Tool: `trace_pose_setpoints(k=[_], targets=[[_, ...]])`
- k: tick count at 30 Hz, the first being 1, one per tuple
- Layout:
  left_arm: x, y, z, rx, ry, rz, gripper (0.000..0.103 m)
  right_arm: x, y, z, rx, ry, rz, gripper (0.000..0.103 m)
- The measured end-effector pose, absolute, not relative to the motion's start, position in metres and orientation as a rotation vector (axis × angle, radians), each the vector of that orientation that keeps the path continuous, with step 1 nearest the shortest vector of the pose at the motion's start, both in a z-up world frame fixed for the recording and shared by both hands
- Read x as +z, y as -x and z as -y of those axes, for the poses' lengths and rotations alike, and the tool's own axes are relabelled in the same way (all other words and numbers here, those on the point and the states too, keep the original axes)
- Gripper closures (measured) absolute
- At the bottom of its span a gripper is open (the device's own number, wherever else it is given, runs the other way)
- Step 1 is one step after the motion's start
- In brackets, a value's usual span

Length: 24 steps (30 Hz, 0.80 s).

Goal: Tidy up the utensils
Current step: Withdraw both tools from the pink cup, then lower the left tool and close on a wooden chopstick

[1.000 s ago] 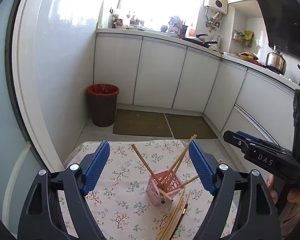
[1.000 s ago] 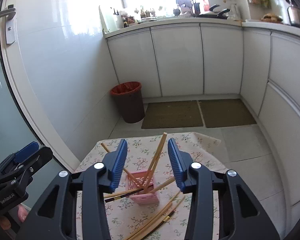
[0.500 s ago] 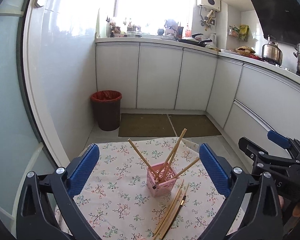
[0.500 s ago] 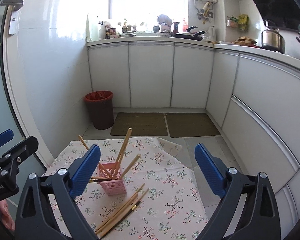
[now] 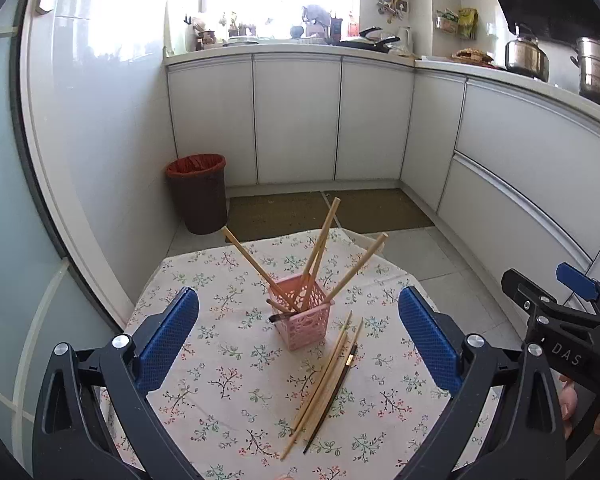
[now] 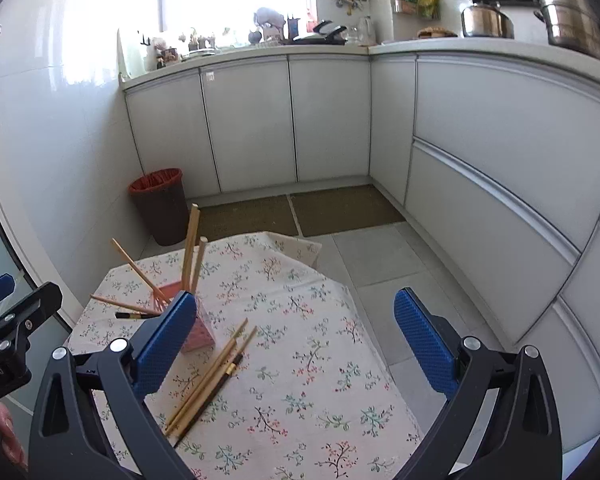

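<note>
A small table point(image 5: 220, 392) covered in a flowered cloth carries a pink holder point(image 5: 302, 312) standing upright near its middle, with several chopsticks point(image 5: 320, 248) leaning out of it at wide angles toward 11, 12 and 1 o'clock, and a couple more poking out low toward 9 o'clock. Just beside the holder, toward 5 o'clock, a loose bundle of chopsticks point(image 5: 328, 376) lies flat on the cloth, one of them dark (the rest pale wood), apart from the holder's wall. The main risk, as a judgement: the holder looks light and top-heavy, so a finger brushing a splayed stick on the way down could tip it or lever the sticks out. The flat sticks lie tight together, so pinching may lift several, or roll one off the table's near edge. The left gripper point(image 5: 298, 344) hovers above the table, aimed at the holder, its blue fingers point(image 5: 164, 340) spread wide apart and holding nothing. The right gripper point(image 6: 296, 348) hangs toward 3 o'clock of the holder, tilted down over the cloth, its fingers point(image 6: 424, 340) likewise wide apart and empty; its left finger hides part of the holder in its own view. Neither gripper touches anything.
</note>
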State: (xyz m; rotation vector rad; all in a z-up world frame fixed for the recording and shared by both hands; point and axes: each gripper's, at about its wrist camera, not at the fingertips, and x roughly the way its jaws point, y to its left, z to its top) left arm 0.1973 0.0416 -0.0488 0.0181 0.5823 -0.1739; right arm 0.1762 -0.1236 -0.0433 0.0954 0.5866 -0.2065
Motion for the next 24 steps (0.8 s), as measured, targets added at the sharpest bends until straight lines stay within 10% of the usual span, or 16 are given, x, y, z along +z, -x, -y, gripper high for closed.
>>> trace_pose_setpoints(k=[24], targets=[[-0.222,-0.293,0.101,-0.394,-0.303,-1.088,0.011,-0.189,-0.189,0.248,-0.339,-0.559,-0.964,0.007]])
